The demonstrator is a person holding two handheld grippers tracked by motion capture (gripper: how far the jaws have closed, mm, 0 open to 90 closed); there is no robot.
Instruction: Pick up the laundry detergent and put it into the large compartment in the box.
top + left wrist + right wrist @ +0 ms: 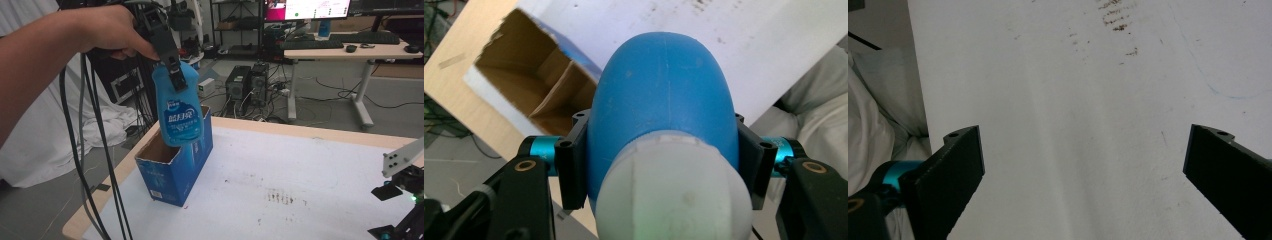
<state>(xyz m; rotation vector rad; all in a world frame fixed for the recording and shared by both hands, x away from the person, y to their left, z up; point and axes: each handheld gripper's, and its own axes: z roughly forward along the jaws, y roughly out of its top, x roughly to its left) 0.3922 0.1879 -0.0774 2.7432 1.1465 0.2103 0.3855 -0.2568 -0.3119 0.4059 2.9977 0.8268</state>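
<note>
Blue bottle (179, 112): clamped at neck by left gripper (175, 75), hanging partway into open carton (172, 172); release presumably pending. Right gripper (1083, 165): wide open, empty, idle.

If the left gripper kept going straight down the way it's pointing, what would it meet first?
Probably the open blue carton. The left gripper holds the blue bottle over its opening, so the bottle's base would likely enter first, though depth is unclear.
</note>
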